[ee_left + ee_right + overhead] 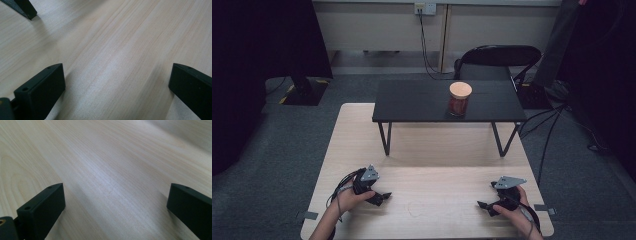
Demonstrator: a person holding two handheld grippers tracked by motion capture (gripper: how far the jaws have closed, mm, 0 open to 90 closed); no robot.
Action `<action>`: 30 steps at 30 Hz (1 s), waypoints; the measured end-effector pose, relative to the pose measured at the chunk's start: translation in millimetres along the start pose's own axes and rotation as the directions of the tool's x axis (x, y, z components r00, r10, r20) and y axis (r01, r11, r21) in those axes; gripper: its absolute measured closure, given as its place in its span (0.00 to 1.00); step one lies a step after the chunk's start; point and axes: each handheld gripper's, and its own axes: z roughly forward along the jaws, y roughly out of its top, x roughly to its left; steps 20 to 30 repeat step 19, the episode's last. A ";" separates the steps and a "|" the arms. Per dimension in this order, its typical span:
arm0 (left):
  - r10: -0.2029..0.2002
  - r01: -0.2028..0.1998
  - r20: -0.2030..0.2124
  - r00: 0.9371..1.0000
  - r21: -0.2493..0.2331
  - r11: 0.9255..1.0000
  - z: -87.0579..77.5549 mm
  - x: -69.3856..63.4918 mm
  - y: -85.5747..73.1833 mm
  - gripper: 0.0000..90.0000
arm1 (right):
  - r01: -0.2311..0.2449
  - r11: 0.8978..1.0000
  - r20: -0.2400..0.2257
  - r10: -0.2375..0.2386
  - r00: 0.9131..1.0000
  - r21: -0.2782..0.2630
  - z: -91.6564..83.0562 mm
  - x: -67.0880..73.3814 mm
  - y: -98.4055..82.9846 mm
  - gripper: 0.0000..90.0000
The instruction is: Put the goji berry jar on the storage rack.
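no readable writing or labels | one jar (460, 98) with a tan lid, standing upright on one black stand (412, 102) at the far half of the table (437, 200) | left hand-held gripper (383, 196) near the stand's front-left leg, jaws spread, empty | right hand-held gripper (483, 205) near its front-right leg, jaws spread, empty | one black chair (499, 55) behind the stand

Lab or test room, grey carpet floor (272, 150), black curtains (257, 45), wall socket (424, 8), trailing cables (557, 117)
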 end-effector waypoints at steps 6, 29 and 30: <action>-0.001 0.001 -0.001 1.000 0.000 1.000 0.0 -0.2 0.0 0.00 | 0.037 0.999 0.020 -0.037 0.999 0.020 1.4 4.8 2.9 0.00; -0.001 0.001 -0.002 1.000 0.000 1.000 0.1 -0.4 0.0 0.00 | 0.033 0.999 0.025 -0.033 0.999 0.019 1.6 6.1 2.8 0.00; -0.001 0.001 -0.002 1.000 0.000 1.000 0.1 -0.4 0.0 0.00 | 0.033 0.999 0.025 -0.033 0.999 0.019 1.6 6.1 2.8 0.00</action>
